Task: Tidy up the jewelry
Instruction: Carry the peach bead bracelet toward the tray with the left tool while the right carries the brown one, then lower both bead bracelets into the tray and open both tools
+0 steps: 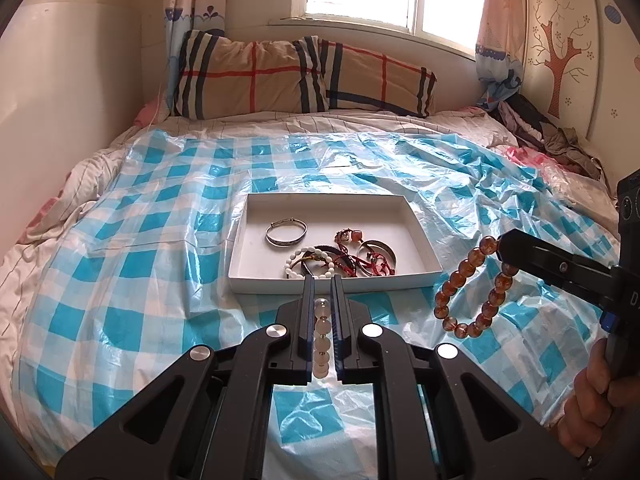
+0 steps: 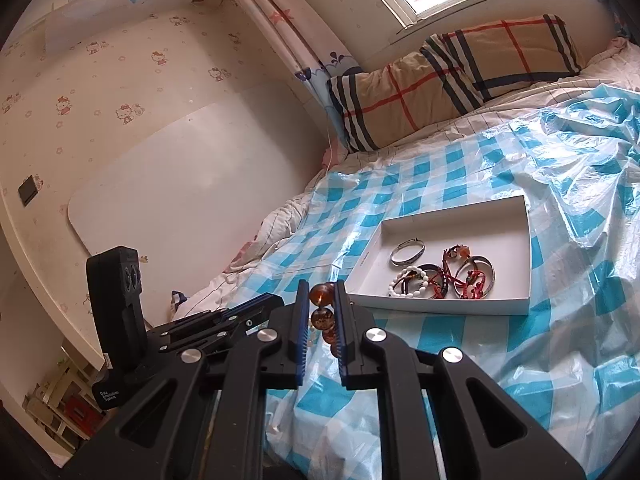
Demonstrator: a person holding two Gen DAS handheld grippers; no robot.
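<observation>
A shallow white box (image 1: 424,248) (image 2: 524,240) lies on the blue-checked plastic sheet on the bed. In it lie a silver bangle (image 1: 286,232) (image 2: 407,251), a white bead bracelet (image 1: 294,266) (image 2: 404,280), dark bangles and red corded pieces (image 1: 372,262) (image 2: 466,276). My left gripper (image 1: 322,280) (image 2: 264,302) is shut on a pale translucent bead bracelet (image 1: 322,336), just short of the box's near wall. My right gripper (image 2: 321,284) (image 1: 500,246) is shut on an amber bead bracelet (image 1: 472,288) (image 2: 322,316), which hangs in a loop to the right of the box.
Two plaid pillows (image 1: 304,76) (image 2: 452,76) lean under the window at the bed's head. A heap of clothes (image 1: 552,132) sits in the far right corner. A white board (image 2: 188,184) leans on the left wall. A hand (image 1: 596,392) holds the right gripper's handle.
</observation>
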